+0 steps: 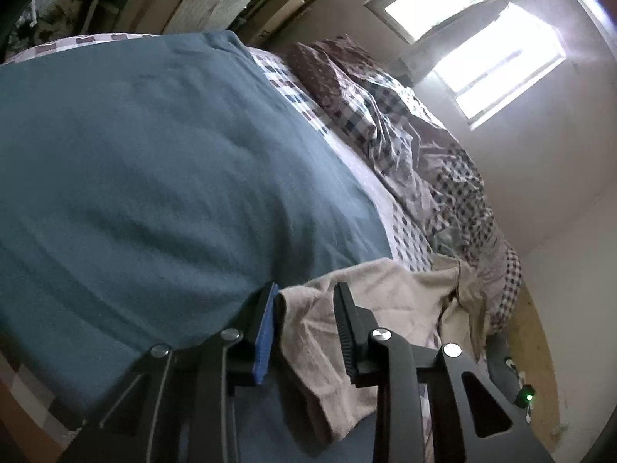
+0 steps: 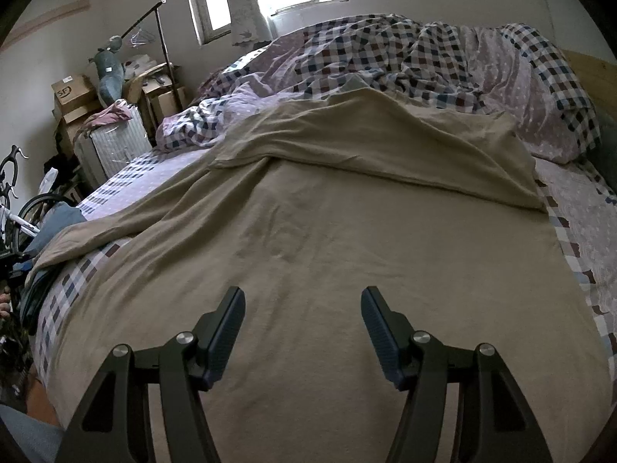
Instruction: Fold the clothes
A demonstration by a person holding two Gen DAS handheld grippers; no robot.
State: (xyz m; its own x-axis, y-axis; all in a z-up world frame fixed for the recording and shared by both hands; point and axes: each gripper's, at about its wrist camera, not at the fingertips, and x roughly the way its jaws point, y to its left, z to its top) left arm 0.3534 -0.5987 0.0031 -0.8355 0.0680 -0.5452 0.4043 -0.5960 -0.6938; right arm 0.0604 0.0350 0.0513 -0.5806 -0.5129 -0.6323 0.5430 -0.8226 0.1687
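Left wrist view is tilted hard to one side. The left gripper (image 1: 308,322) has its jaws partly apart, with a bunched fold of a beige garment (image 1: 381,289) lying between its fingers (image 1: 266,332); the cloth fills the gap, but whether the pads actually press on it cannot be told. Beside that fold, a large teal garment (image 1: 162,177) spreads flat over the bed, its edge touching the beige cloth near the blue-padded finger. Past both lies the checked bedsheet (image 1: 408,231), then a rumpled checked quilt (image 1: 416,154) heaped along the wall side under a bright window (image 1: 474,50).

Right wrist view looks level across the bed. The right gripper (image 2: 302,328) hovers with its jaws wide apart and nothing between them, just above the beige garment (image 2: 327,250), which lies spread over most of the mattress. Its far part is folded back on itself into a flap (image 2: 385,142) with a slanted edge. The teal garment (image 2: 58,223) shows only as a sliver at the left edge of the bed. Against the far wall stand stacked cardboard boxes (image 2: 73,96); the top one bears a printed logo that reads roughly "SF", though it is small. A bicycle (image 2: 15,200) leans at the left margin.
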